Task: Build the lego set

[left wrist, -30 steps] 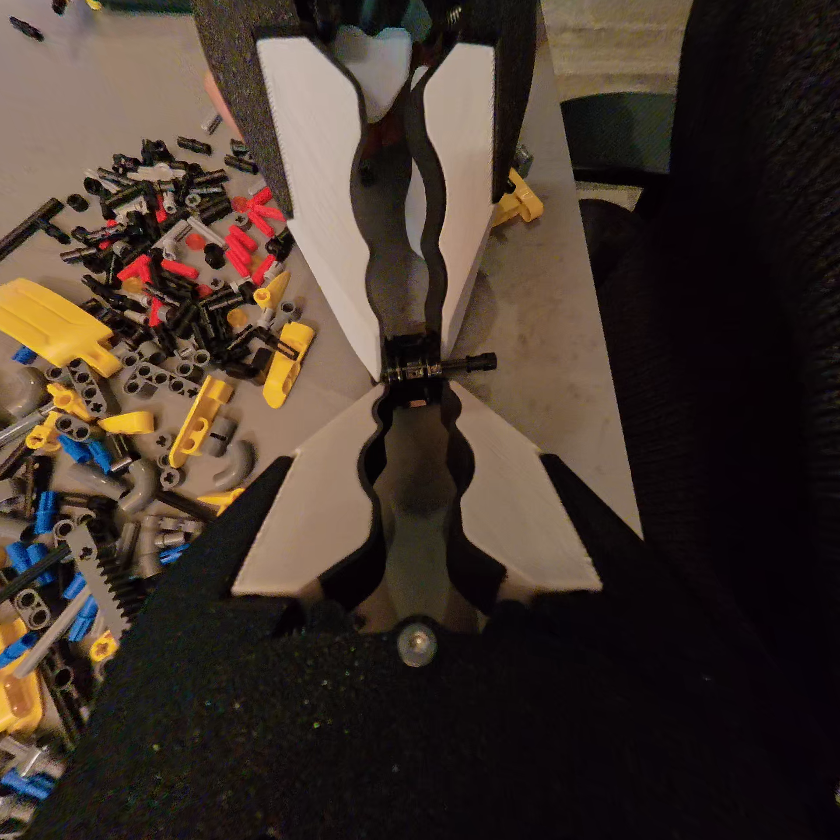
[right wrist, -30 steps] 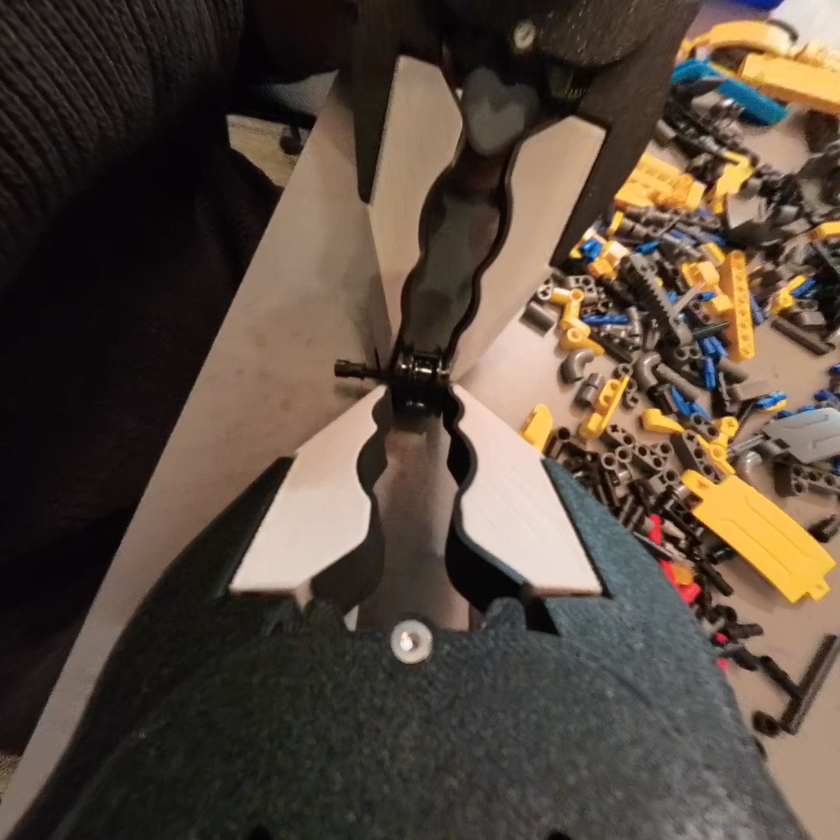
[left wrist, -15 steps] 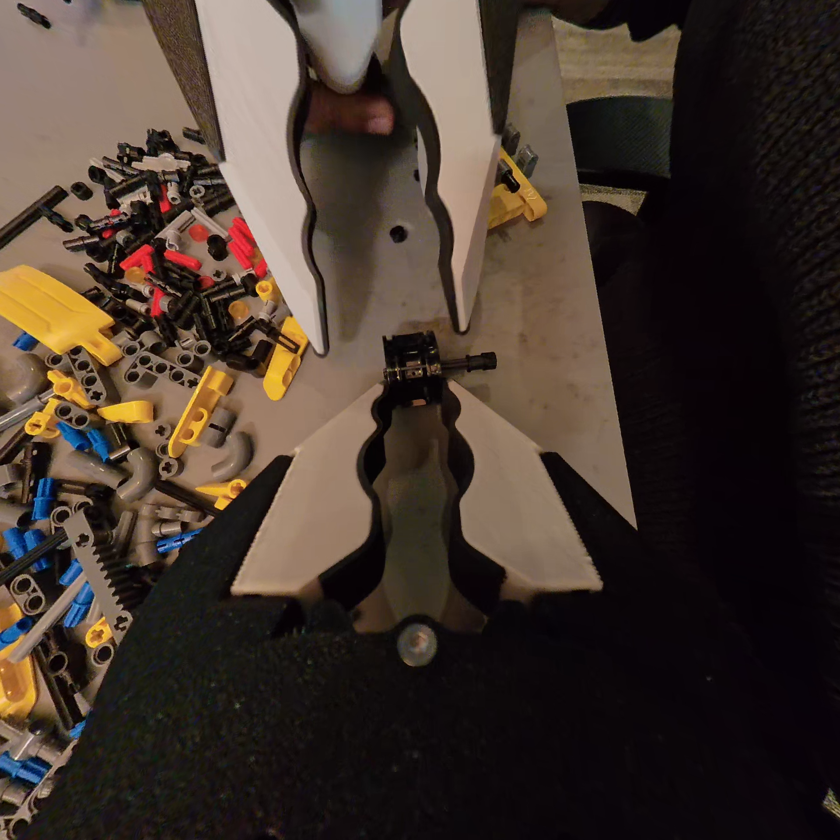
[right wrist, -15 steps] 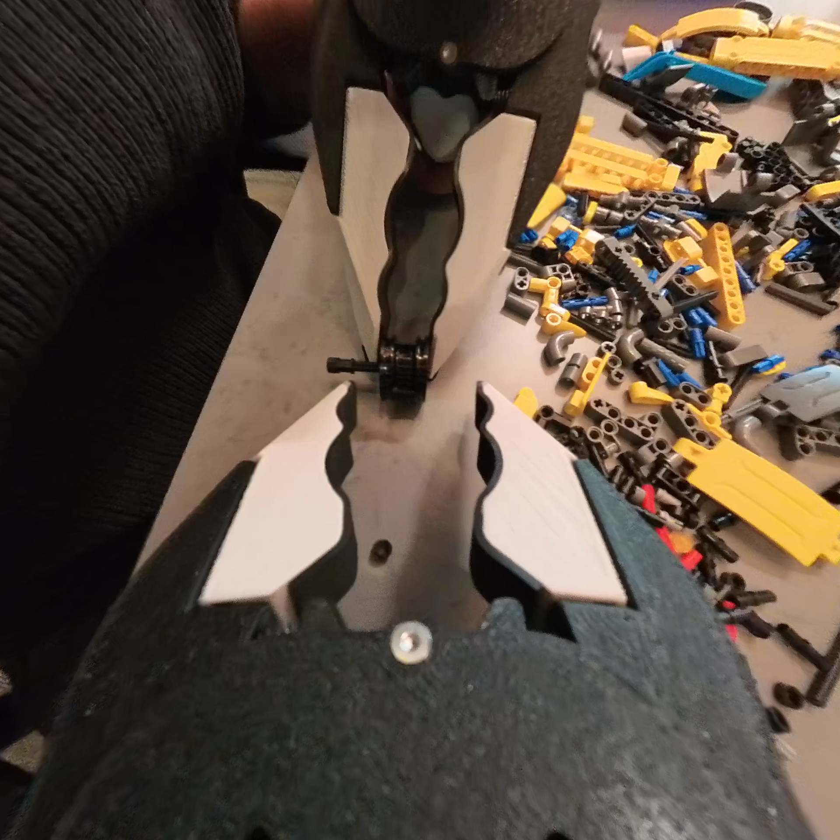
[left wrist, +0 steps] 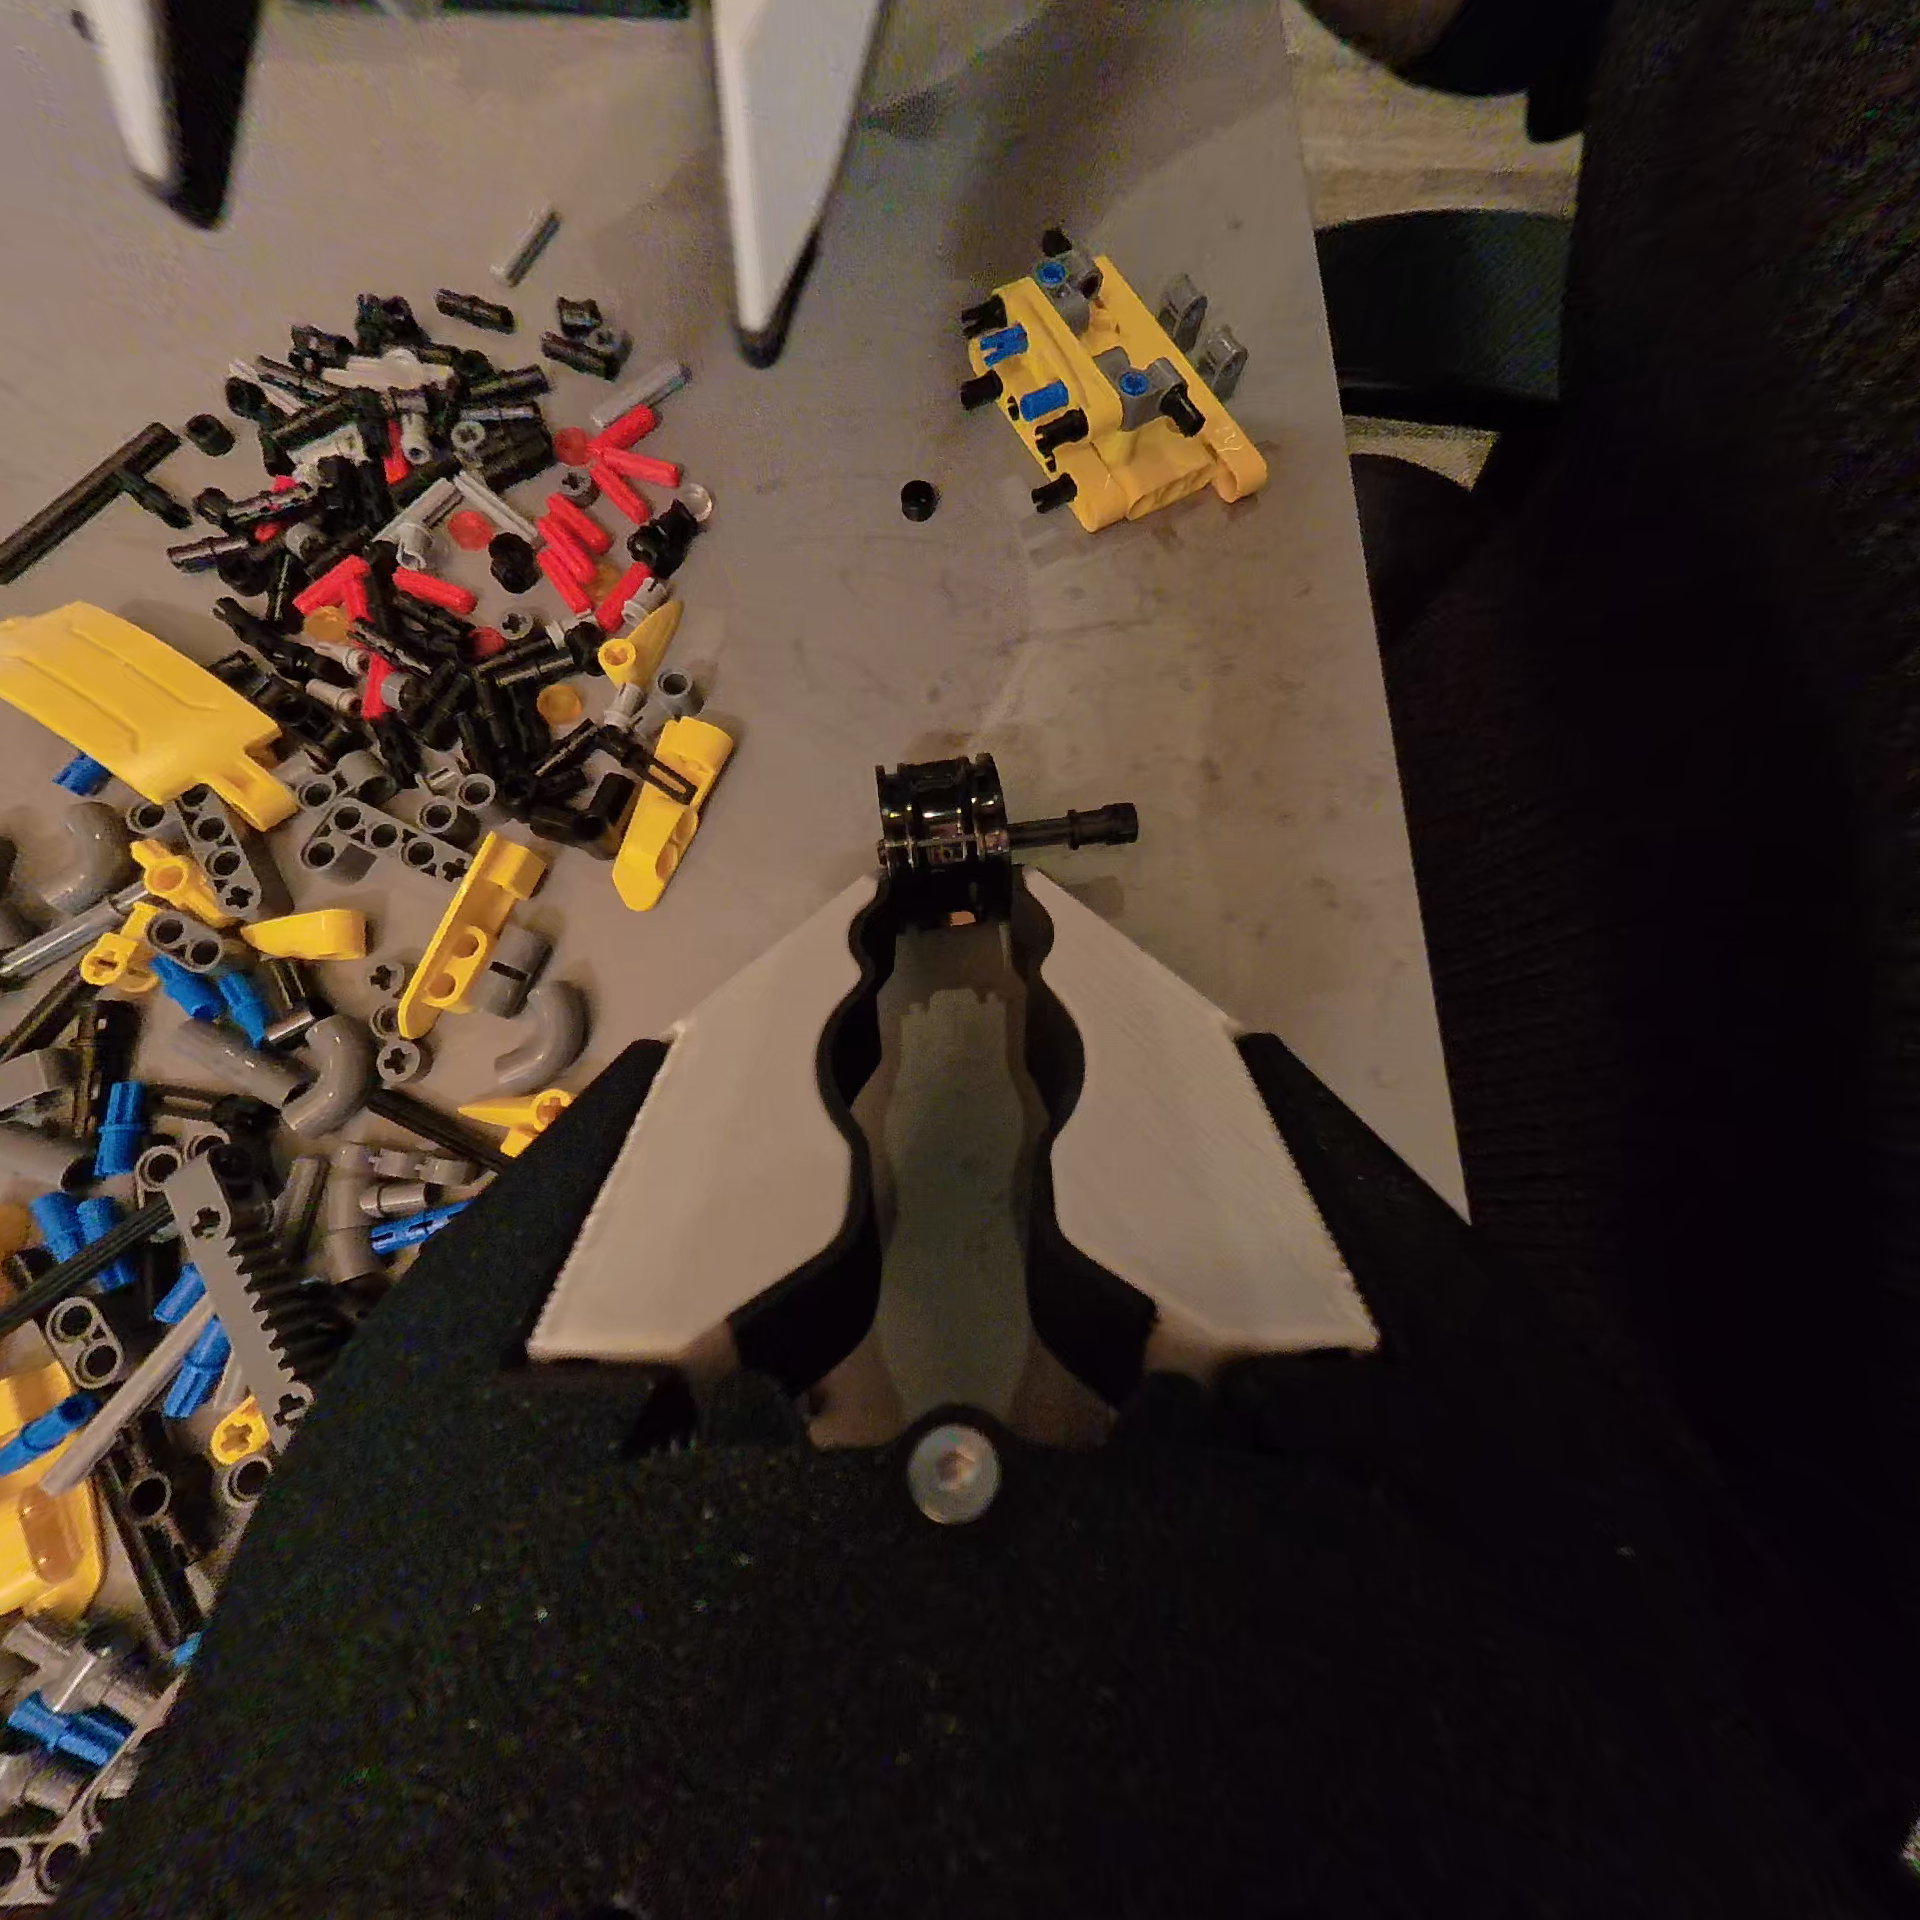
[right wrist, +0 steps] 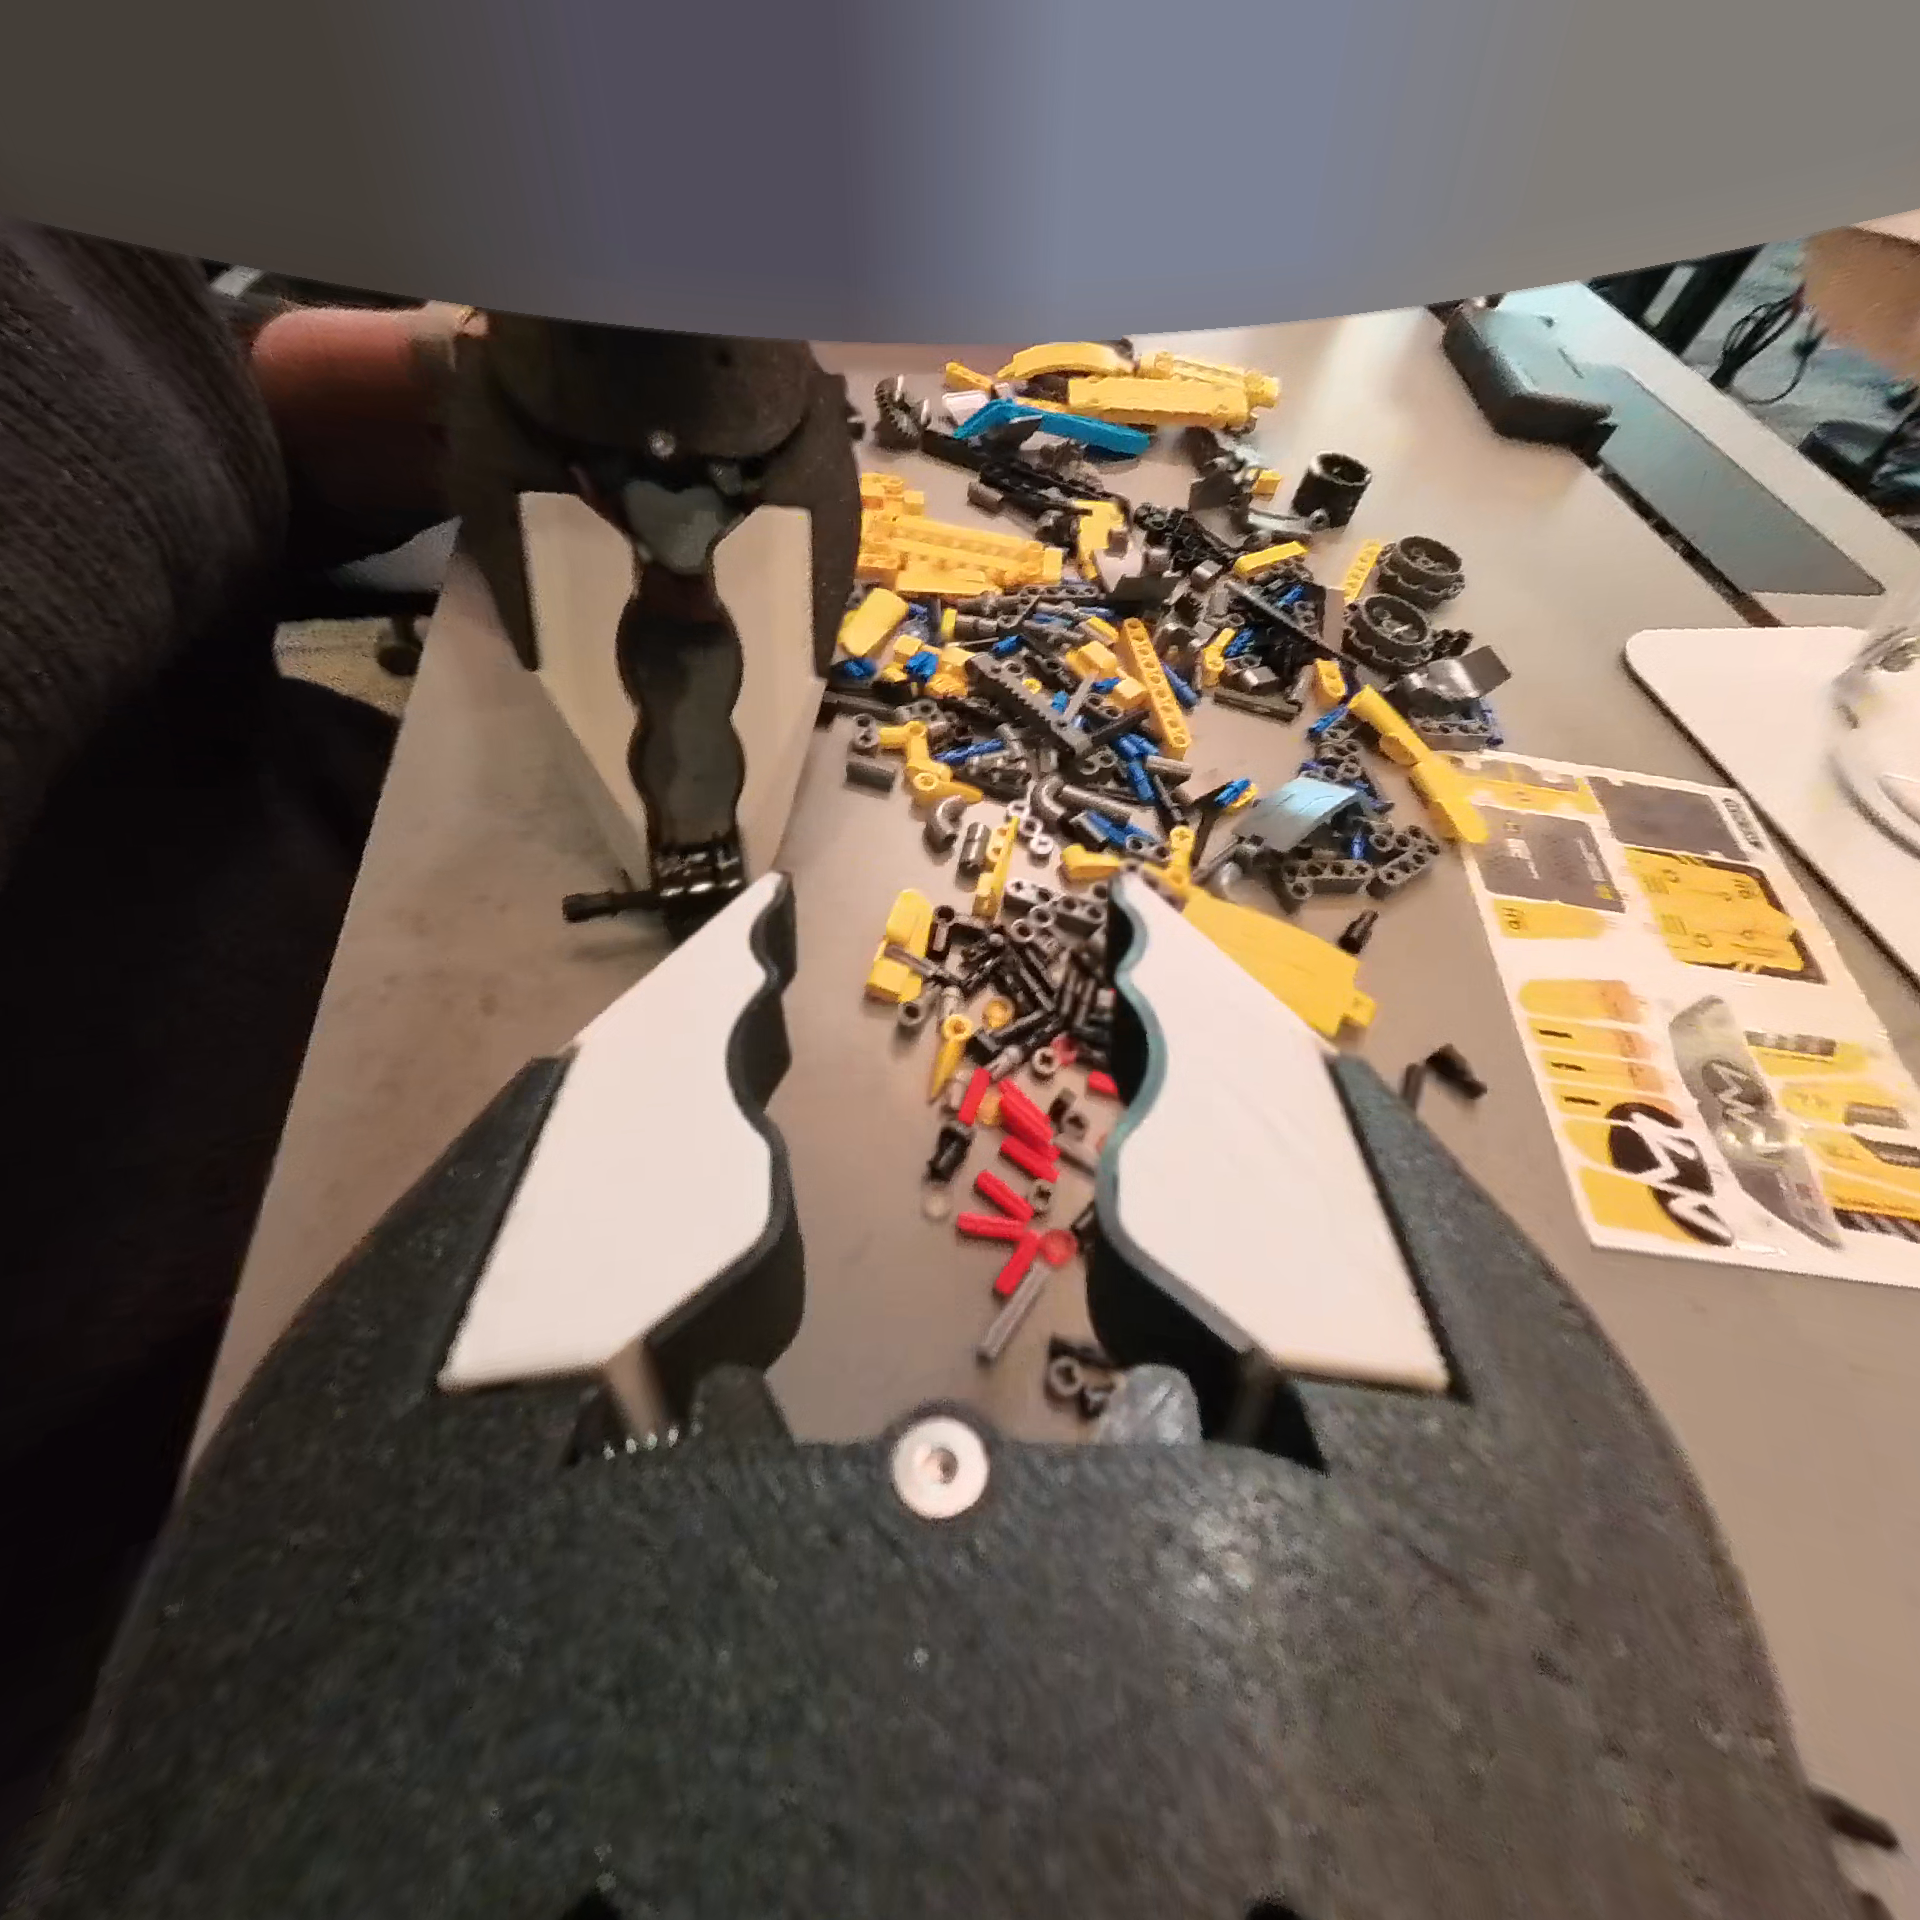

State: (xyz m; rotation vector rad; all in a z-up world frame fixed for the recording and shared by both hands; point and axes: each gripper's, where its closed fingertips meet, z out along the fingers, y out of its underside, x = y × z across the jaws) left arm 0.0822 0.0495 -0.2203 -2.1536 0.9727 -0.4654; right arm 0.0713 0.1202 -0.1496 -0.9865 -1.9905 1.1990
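Note:
My left gripper (left wrist: 943, 894) is shut on a small black wheel hub (left wrist: 940, 831) with a black pin (left wrist: 1081, 826) sticking out to its right, held just above the grey table (left wrist: 1143, 665). The same hub shows in the right wrist view (right wrist: 694, 864), pinched by the left gripper (right wrist: 694, 883). My right gripper (right wrist: 940, 904) is open and empty, above the heap of red and black pins (right wrist: 1013, 1132). Its fingertips (left wrist: 764, 301) show at the top of the left wrist view.
A small yellow assembly (left wrist: 1117, 400) with blue and black pins lies near the table's edge. A wide heap of yellow, grey, blue and black bricks (right wrist: 1101, 665) covers the table. A sticker sheet (right wrist: 1683, 997) and black tyres (right wrist: 1403, 592) lie beyond. A person's dark sleeve (left wrist: 1683, 831) borders the table.
My right gripper opened, let go of the black wheel hub and drew back away from it. My left gripper kept its hold and stayed in place.

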